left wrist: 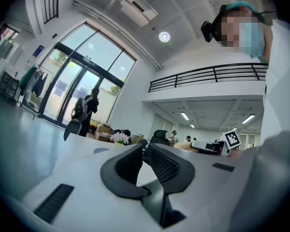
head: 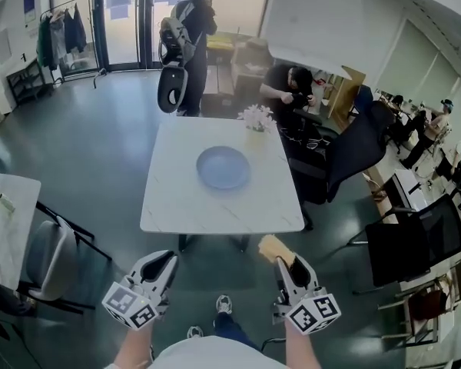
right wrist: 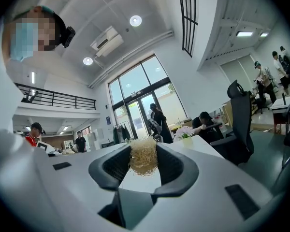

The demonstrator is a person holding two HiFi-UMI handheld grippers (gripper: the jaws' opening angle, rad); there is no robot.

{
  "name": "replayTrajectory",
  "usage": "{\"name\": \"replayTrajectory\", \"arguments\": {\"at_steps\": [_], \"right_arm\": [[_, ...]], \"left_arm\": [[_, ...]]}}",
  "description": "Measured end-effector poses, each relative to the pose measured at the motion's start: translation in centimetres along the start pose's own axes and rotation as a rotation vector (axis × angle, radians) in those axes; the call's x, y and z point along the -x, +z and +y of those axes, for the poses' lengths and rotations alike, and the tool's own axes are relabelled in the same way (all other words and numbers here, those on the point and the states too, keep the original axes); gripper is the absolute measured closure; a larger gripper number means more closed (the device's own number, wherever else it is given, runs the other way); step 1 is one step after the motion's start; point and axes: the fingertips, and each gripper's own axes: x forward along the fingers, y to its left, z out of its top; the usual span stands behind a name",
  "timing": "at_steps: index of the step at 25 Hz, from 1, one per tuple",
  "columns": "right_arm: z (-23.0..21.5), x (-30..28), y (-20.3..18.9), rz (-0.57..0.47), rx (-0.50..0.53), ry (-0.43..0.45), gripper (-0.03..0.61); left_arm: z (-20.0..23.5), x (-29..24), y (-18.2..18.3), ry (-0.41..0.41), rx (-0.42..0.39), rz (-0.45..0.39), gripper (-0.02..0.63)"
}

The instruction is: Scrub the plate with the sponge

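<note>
A round blue plate (head: pixel 223 167) lies in the middle of a white table (head: pixel 177 206) ahead of me; in the left gripper view the plate (left wrist: pixel 101 150) is only a thin blue sliver. Both grippers hang below the table's near edge, short of the plate. My right gripper (head: pixel 281 261) is shut on a yellowish fibrous sponge (head: pixel 274 247). The right gripper view shows the sponge (right wrist: pixel 143 162) pinched between the jaws of that gripper (right wrist: pixel 143 149). My left gripper (head: pixel 167 258) is shut and holds nothing, its tips (left wrist: pixel 145 151) nearly touching.
A small vase of white flowers (head: pixel 256 118) stands at the table's far edge. A black office chair (head: pixel 353 148) is at the right side, a grey chair (head: pixel 50 256) and a second table (head: pixel 4 221) at the left. One person stands (head: pixel 192 37) and another sits (head: pixel 292 87) beyond the table.
</note>
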Motion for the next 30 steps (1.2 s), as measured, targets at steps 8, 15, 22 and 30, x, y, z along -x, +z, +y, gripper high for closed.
{"name": "replayTrajectory", "arguments": {"at_steps": [8, 15, 22, 30], "right_arm": [[-6.2, -7.1, 1.3, 0.018, 0.0, 0.061, 0.419], [-10.8, -12.2, 1.9, 0.055, -0.008, 0.116, 0.419], [-12.8, -16.2, 1.1, 0.084, -0.026, 0.145, 0.419], [-13.1, -21.6, 0.6, 0.095, -0.038, 0.107, 0.419]], "left_arm": [[2.5, -8.3, 1.6, 0.042, -0.027, -0.031, 0.546], [4.3, -13.9, 1.2, 0.091, -0.023, -0.031, 0.546], [6.6, -16.1, 0.5, 0.138, -0.008, -0.002, 0.546], [11.5, -19.6, 1.5, 0.099, 0.017, 0.015, 0.546]]}}
